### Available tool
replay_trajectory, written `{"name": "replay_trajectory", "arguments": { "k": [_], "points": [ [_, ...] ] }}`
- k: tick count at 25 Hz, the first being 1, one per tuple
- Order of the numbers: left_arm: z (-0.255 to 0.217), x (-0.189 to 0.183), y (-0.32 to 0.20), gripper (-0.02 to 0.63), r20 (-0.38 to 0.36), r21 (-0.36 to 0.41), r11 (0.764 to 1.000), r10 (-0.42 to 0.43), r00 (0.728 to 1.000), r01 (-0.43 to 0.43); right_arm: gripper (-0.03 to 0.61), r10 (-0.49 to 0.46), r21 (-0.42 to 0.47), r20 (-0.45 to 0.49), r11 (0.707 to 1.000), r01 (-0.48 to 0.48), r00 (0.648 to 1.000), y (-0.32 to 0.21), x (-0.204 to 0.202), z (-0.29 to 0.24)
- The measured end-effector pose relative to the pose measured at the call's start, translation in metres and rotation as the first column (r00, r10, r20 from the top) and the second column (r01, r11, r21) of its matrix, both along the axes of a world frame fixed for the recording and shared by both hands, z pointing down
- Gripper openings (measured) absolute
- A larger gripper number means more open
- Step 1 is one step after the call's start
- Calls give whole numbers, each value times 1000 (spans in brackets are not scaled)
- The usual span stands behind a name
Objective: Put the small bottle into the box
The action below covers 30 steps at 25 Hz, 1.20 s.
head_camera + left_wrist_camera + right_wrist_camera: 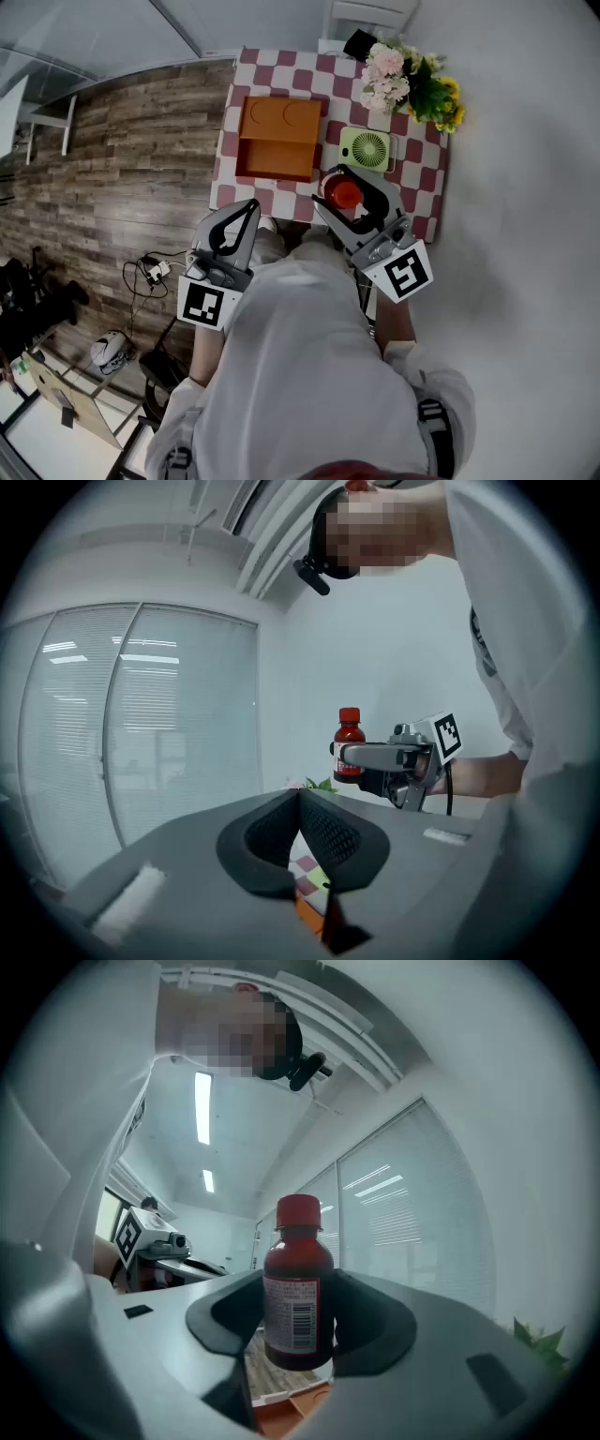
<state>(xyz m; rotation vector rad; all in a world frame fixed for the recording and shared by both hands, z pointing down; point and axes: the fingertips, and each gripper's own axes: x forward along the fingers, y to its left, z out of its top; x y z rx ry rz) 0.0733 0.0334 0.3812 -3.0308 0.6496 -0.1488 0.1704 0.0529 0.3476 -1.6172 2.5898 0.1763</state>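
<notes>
A small brown bottle (298, 1290) with a red cap stands upright between the pads of my right gripper (300, 1321), which is shut on it. In the head view the bottle's red cap (344, 193) shows inside that gripper (339, 186), held above the near edge of the table. From the left gripper view the bottle (349, 747) and the right gripper (375, 757) appear off to the right. The orange box (277, 141) lies open on the checked table, its lid at the far side. My left gripper (247, 212) is shut and empty, held near the table's front edge, left of the bottle.
The red-and-white checked table (424, 178) also carries a green fan (367, 148) right of the box and a bunch of flowers (403, 80) at the far right corner. A wooden floor (141, 159) lies to the left, a white wall to the right.
</notes>
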Motion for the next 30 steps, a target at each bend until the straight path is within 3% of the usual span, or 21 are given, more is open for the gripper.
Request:
{"name": "replay_trajectory", "arguments": {
  "k": [3,9,13,17,18,22,26,30],
  "points": [
    [-2,-20,0,2,30,20,999,37,999,-38,219,38,-18,2,999,-38,999,1,-17,-6],
    [-10,-74,-29,2,17,60,997,55,998,-56,221,147,-76,57,987,-142,988,-6,-47,-4],
    [-2,-104,-57,2,-60,9,1000,18,998,-17,220,227,-87,9,970,-225,974,-17,-66,1],
    [-4,-111,-70,2,5,132,989,74,997,-74,221,270,-83,-9,959,-270,963,-27,-70,-2],
    [-5,-114,-69,2,7,133,988,75,997,-76,221,274,-83,-24,958,-275,961,-28,-69,-3],
    [5,-131,-78,2,-90,-5,1000,-10,996,10,221,277,-79,-154,953,-292,948,-41,-59,-2],
    [12,-141,-84,2,-76,-17,999,-53,996,51,221,230,-116,-320,953,-279,919,-64,-51,14],
    [23,-149,-85,2,-10,-24,994,-108,994,107,221,118,-189,-462,955,-227,879,-94,-49,47]
  ]
}}
